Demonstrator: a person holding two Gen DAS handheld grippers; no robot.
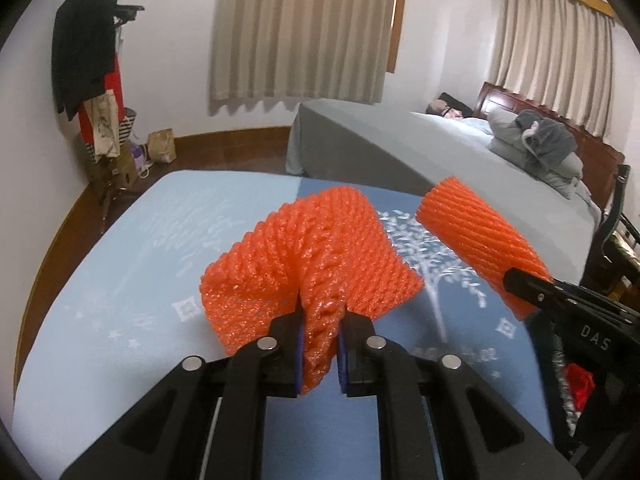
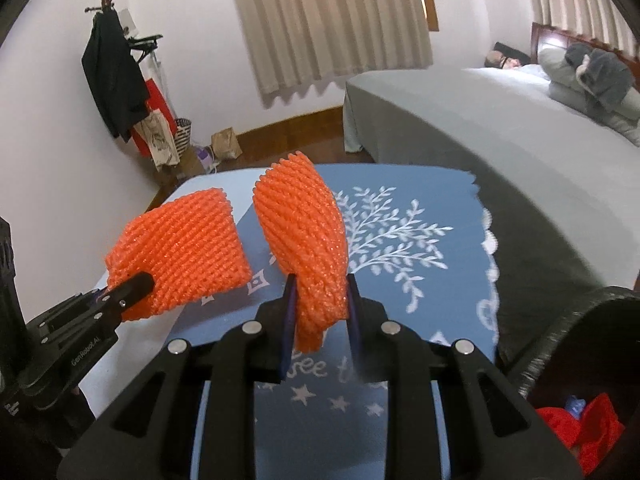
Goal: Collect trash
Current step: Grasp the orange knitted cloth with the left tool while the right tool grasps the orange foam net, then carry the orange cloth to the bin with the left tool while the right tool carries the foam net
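My left gripper (image 1: 320, 326) is shut on an orange foam fruit net (image 1: 312, 252) and holds it above the blue tablecloth (image 1: 140, 264). My right gripper (image 2: 322, 294) is shut on a second orange foam net (image 2: 304, 232), also held above the cloth. In the left wrist view the right gripper (image 1: 520, 280) shows at the right with its net (image 1: 480, 236). In the right wrist view the left gripper (image 2: 136, 284) shows at the left with its net (image 2: 180, 248). A dark trash bin (image 2: 580, 360) at the lower right holds red trash (image 2: 580, 428).
The bin also shows in the left wrist view (image 1: 576, 392). A grey bed (image 1: 460, 152) with pillows stands beyond the table on the right. A coat rack (image 1: 88, 40) with clothes and several bags (image 1: 162, 146) stands by the far left wall.
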